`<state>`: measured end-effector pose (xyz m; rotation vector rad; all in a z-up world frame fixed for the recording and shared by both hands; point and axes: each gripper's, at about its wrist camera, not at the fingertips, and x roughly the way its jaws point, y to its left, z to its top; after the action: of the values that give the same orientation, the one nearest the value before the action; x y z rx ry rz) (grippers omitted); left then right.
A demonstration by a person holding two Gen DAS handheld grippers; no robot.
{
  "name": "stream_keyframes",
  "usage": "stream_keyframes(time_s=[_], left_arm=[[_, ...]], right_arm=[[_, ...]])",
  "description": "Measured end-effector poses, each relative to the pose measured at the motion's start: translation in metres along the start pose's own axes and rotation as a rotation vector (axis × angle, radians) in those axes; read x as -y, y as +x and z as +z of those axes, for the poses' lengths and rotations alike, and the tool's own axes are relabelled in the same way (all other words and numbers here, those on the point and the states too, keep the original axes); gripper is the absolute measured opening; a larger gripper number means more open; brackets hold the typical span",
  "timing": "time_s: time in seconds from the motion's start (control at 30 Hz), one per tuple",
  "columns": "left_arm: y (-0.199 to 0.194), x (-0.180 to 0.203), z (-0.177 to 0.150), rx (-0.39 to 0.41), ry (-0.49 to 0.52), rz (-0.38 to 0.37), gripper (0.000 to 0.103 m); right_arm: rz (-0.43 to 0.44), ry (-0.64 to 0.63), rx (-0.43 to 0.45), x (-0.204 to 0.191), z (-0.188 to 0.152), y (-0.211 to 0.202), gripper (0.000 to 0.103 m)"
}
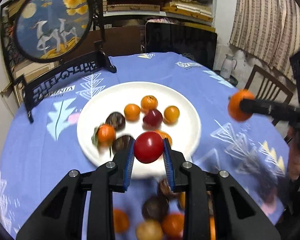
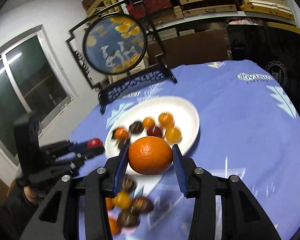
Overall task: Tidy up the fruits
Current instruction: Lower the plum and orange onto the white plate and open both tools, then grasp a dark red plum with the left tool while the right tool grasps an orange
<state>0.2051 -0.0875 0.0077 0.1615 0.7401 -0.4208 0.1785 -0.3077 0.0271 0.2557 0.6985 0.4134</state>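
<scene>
My left gripper (image 1: 149, 152) is shut on a red fruit (image 1: 149, 147) and holds it above the near rim of a white plate (image 1: 186, 108). The plate (image 2: 188, 110) holds several small oranges and dark fruits. My right gripper (image 2: 150, 158) is shut on a large orange (image 2: 150, 155), held above the table near the plate's near edge. In the left wrist view the right gripper (image 1: 240, 108) with its orange (image 1: 235, 105) is at the right. In the right wrist view the left gripper (image 2: 94, 147) with the red fruit (image 2: 94, 142) is at the left.
Loose oranges and dark fruits (image 1: 156, 208) lie on the blue tablecloth (image 1: 220, 92) near me, also seen in the right wrist view (image 2: 130, 206). A round painted screen on a black stand (image 1: 54, 24) stands at the back left. A chair (image 1: 270, 88) is at the right.
</scene>
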Motion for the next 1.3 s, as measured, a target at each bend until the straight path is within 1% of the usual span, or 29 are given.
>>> stream_keyframes(time_s=[0.07,0.1,0.2,0.23,0.3,0.4,0.43,0.47,0.5,0.53,0.57,0.67,0.73,0.83,0.9,0.93,1.0,1.03,1.07,1.1,1.13,1.2,1.3], left_arm=[[0.027,-0.003,0.017,-0.037,-0.002,-0.003,0.027],[0.034,-0.003,0.02,-0.046,-0.003,-0.003,0.027],[0.07,-0.008,0.032,-0.087,-0.012,0.016,0.027],[0.078,-0.009,0.033,-0.098,-0.018,0.022,0.027],[0.096,-0.015,0.035,-0.13,-0.031,0.029,0.027],[0.113,-0.02,0.031,-0.171,-0.048,0.02,0.027],[0.112,-0.021,0.032,-0.168,-0.053,0.019,0.028],[0.111,-0.022,0.033,-0.155,-0.052,0.026,0.032],[0.111,-0.022,0.034,-0.151,-0.046,0.044,0.041],[0.111,-0.023,0.034,-0.148,-0.045,0.06,0.056],[0.108,-0.023,0.034,-0.14,-0.045,0.068,0.058],[0.095,-0.021,0.034,-0.119,-0.041,0.064,0.058],[0.076,-0.02,0.034,-0.085,-0.04,0.06,0.058],[0.039,-0.019,0.028,-0.035,-0.033,0.064,0.058],[0.015,-0.019,0.018,-0.008,-0.025,0.067,0.061],[-0.003,-0.019,0.007,0.007,-0.017,0.067,0.064],[-0.024,-0.019,-0.009,0.023,-0.002,0.07,0.067],[-0.038,-0.021,-0.024,0.028,0.009,0.075,0.068],[-0.045,-0.02,-0.032,0.027,0.016,0.08,0.069],[-0.053,-0.021,-0.048,0.021,0.025,0.092,0.069],[-0.058,-0.023,-0.06,0.013,0.032,0.105,0.069],[-0.065,-0.027,-0.082,-0.005,0.024,0.12,0.069],[-0.069,-0.038,-0.109,-0.033,-0.029,0.109,0.068]], right_arm=[[-0.012,0.01,-0.008,0.01,0.021,0.019,0.044],[-0.02,0.013,-0.014,0.013,0.03,0.03,0.044],[-0.03,0.043,-0.071,0.026,0.05,0.076,0.044],[-0.03,0.05,-0.085,0.028,0.052,0.087,0.044],[-0.057,0.058,-0.122,0.034,0.054,0.119,0.044],[-0.082,0.056,-0.154,0.038,0.051,0.147,0.044],[-0.091,0.047,-0.159,0.038,0.049,0.153,0.044],[-0.097,0.038,-0.162,0.037,0.048,0.158,0.045],[-0.099,0.028,-0.159,0.035,0.047,0.159,0.046],[-0.103,0.017,-0.157,0.034,0.047,0.16,0.046],[-0.108,0.005,-0.155,0.031,0.047,0.16,0.047],[-0.117,-0.025,-0.117,0.024,0.048,0.147,0.047],[-0.124,-0.025,-0.089,0.022,0.05,0.132,0.047],[-0.126,-0.04,-0.033,0.012,0.043,0.096,0.047],[-0.109,-0.048,-0.02,0.005,0.034,0.075,0.047],[-0.092,-0.052,-0.017,0.0,0.026,0.062,0.048],[-0.065,-0.072,-0.024,-0.01,0.007,0.042,0.051],[-0.063,-0.092,-0.025,-0.016,-0.005,0.032,0.051],[-0.07,-0.112,-0.026,-0.022,-0.015,0.026,0.051],[-0.077,-0.137,-0.03,-0.029,-0.027,0.02,0.051],[-0.076,-0.166,-0.044,-0.039,-0.046,0.012,0.051],[-0.057,-0.195,-0.065,-0.05,-0.071,0.001,0.051],[-0.023,-0.202,-0.097,-0.064,-0.104,-0.01,0.052]])
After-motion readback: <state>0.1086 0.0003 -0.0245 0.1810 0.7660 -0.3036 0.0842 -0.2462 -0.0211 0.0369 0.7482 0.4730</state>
